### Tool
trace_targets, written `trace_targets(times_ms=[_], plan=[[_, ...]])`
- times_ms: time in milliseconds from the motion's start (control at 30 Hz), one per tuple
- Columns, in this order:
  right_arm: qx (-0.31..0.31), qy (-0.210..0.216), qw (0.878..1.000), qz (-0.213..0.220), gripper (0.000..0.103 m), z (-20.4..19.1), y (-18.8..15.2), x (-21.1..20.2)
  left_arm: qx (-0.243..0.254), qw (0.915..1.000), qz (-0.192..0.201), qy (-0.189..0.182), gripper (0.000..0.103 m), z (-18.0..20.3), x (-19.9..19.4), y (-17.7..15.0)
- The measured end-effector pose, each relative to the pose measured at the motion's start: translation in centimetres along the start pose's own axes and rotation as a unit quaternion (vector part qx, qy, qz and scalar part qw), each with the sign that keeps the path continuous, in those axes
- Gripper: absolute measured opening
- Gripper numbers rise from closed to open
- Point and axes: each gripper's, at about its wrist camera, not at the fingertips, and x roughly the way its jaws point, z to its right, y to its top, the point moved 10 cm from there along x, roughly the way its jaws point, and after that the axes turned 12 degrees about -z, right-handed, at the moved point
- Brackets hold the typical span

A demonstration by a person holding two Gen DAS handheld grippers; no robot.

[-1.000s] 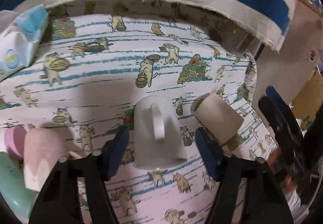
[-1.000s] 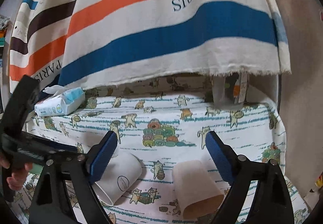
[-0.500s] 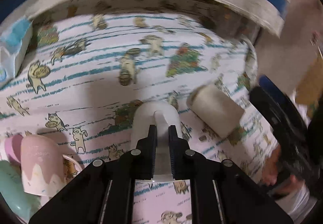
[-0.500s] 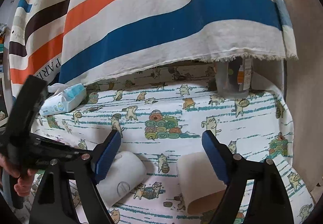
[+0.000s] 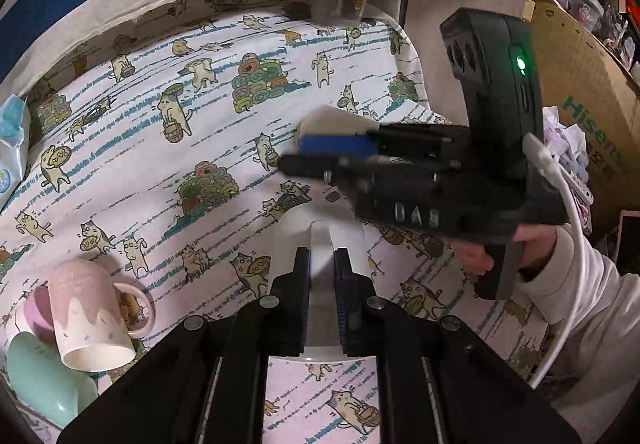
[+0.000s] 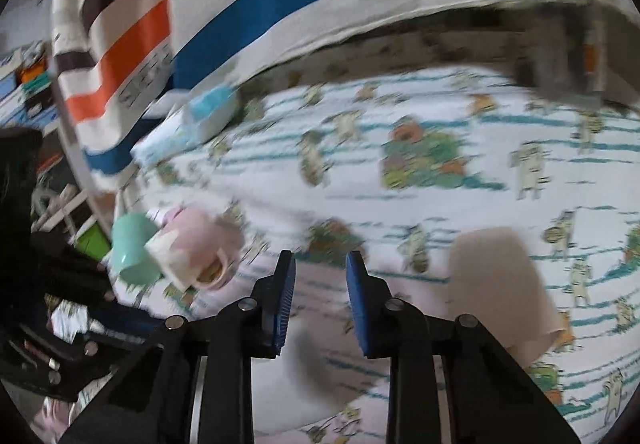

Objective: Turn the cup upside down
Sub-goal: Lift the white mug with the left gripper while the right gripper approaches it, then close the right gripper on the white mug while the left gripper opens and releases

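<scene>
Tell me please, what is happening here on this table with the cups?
A person works with two handheld grippers over a cat-print tablecloth. The left gripper is shut on the handle of the white cup. The right gripper holds nothing, its jaws partly apart; a beige cup lies on its side nearby. A pink mug and a mint cup lie at the edge.

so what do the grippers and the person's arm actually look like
Both grippers, left and right, are black plastic with ridged blue pads and silver bolts. The right one's dark body carries a green light, raised lettering and a white cable. The sleeve is white.
</scene>
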Motion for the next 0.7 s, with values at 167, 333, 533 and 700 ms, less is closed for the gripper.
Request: trace_targets(times_ms=[167, 333, 533, 700], plan=[[-0.012, -0.006, 0.999, -0.04, 0.028, -0.4, -1.5, 2.1, 0.001, 0.9997, -0.006, 0.023, 0.024, -1.0, 0.8, -0.4], [-0.023, -0.011, 0.999, -0.045, 0.028, -0.8, -1.6, 2.5, -0.009, 0.9998, 0.002, 0.016, 0.071, -1.3, 0.7, -1.2], [-0.009, -0.007, 0.999, -0.053, 0.028, -0.3, -1.6, 2.4, 0.031, 0.9978, -0.044, 0.038, 0.079, 0.1, 2.8, -2.8], [-0.009, -0.017, 0.998, -0.058, 0.028, 0.1, -1.6, 2.2, 0.001, 0.9974, -0.061, 0.037, 0.081, -0.8, 4.7, -3.8]])
